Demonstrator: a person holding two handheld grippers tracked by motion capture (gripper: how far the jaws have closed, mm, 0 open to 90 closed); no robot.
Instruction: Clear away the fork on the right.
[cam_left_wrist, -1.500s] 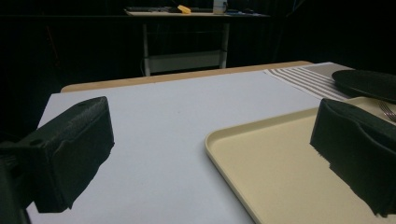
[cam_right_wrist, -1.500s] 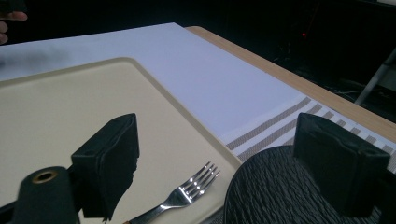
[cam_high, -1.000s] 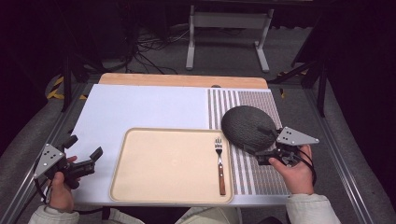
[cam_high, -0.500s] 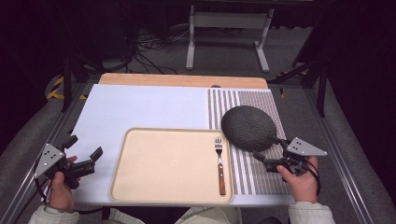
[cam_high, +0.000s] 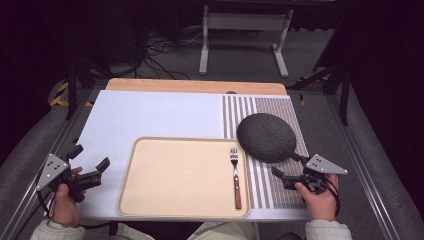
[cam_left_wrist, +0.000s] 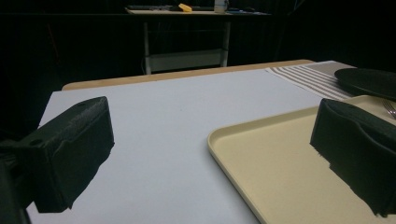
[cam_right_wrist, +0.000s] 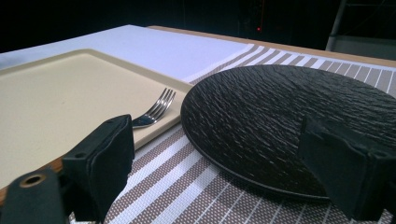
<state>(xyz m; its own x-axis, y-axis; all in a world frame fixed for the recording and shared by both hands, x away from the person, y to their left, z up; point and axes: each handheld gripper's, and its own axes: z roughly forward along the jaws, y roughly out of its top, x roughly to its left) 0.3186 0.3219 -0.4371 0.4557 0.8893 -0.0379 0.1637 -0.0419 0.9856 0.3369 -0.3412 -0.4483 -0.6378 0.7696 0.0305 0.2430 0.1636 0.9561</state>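
A dark textured round plate (cam_high: 265, 137) lies flat on a striped placemat (cam_high: 260, 187); its rough face (cam_right_wrist: 289, 116) is close ahead in the right gripper view. A fork (cam_high: 235, 175) with a brown handle rests along the right side of a beige tray (cam_high: 175, 175); its tines (cam_right_wrist: 156, 112) point away. My right gripper (cam_high: 286, 165) stands open just off the plate's near right rim, with nothing between its pads (cam_right_wrist: 224, 172). My left gripper (cam_high: 90, 157) is open and empty left of the tray, and its jaws (cam_left_wrist: 210, 154) frame the tray's corner (cam_left_wrist: 280, 163).
A white mat (cam_high: 150, 115) covers the table's left and middle, with a wooden strip (cam_high: 195, 86) along the far edge. A metal stand (cam_high: 242, 22) and cables lie on the floor beyond. The table's metal side rails run past both hands.
My right gripper has drawn back from the plate's right edge toward the near side and sunk lower. The plate lies where it was, and the left hand has kept still.
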